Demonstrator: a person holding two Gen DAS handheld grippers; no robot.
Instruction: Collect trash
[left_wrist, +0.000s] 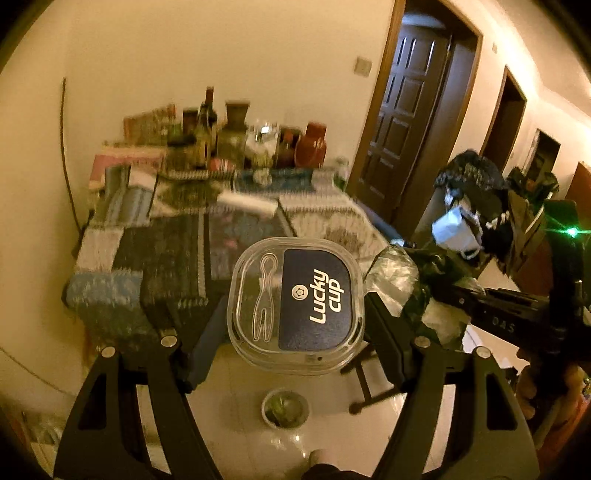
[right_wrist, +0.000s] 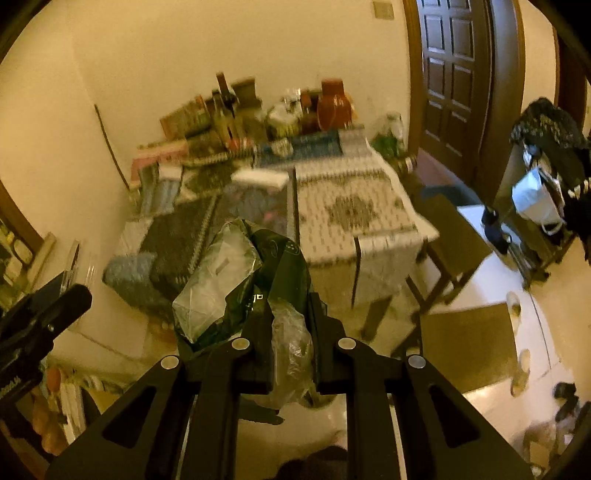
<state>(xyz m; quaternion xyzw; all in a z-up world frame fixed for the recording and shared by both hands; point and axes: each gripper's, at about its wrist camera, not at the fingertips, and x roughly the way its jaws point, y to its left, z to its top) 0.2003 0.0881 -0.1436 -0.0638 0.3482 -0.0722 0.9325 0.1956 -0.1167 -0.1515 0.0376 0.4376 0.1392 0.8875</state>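
Note:
My left gripper (left_wrist: 293, 317) is shut on a clear plastic cup (left_wrist: 295, 306) with a dark blue "Lucky cup" lid label and a moulded fork outline; its fingers press both sides. It hangs in the air before a table. My right gripper (right_wrist: 286, 306) is shut on a crumpled green and clear plastic bag (right_wrist: 243, 280), which bulges up and left of the fingers. In the left wrist view that bag (left_wrist: 402, 284) and the right gripper's black body (left_wrist: 509, 317) show at the right. The left gripper's tip (right_wrist: 48, 314) shows at the left of the right wrist view.
Ahead stands a table (left_wrist: 177, 240) under a patterned cloth, with bottles and jars (left_wrist: 229, 140) along the wall. A white roll (left_wrist: 247, 205) lies on it. A small bowl (left_wrist: 284, 408) sits on the shiny floor below. A dark wooden door (left_wrist: 406, 122) is right; a cluttered rack (right_wrist: 546, 192) stands beyond.

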